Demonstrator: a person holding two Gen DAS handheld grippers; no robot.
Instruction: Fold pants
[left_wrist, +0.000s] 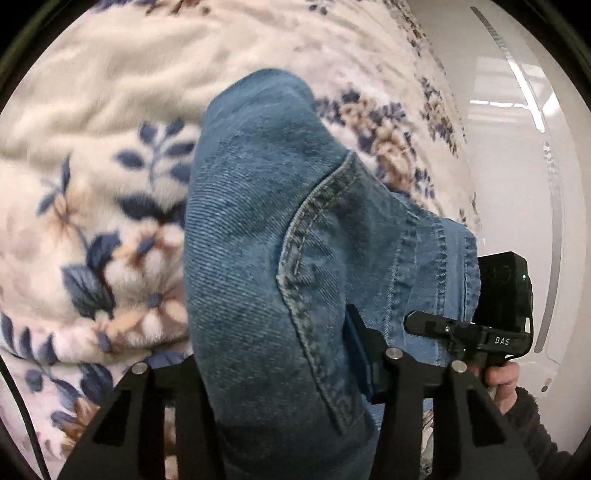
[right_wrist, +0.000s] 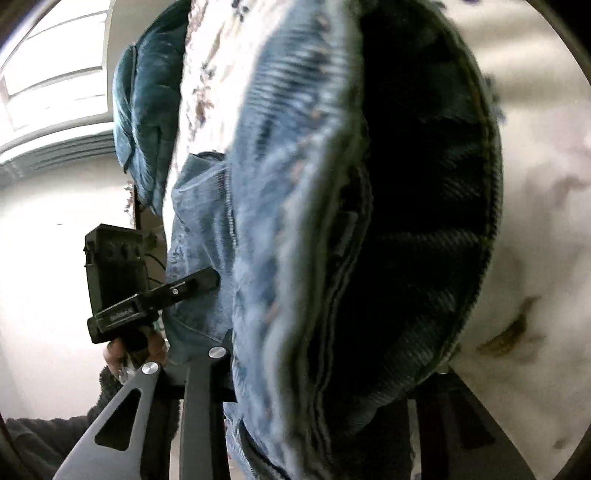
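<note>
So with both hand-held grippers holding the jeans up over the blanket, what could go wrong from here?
1. The jeans bunch thickly in the left hand-held gripper, so a layer may slip free.
2. The right hand-held gripper holds a gaping opening; the fold may land crooked on the floral blanket.

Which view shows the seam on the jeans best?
The left wrist view: the jeans are sharp there and the stitched seam curves across well-lit denim. In the right wrist view the jeans are blurred and partly dark, stitching barely readable.
</note>
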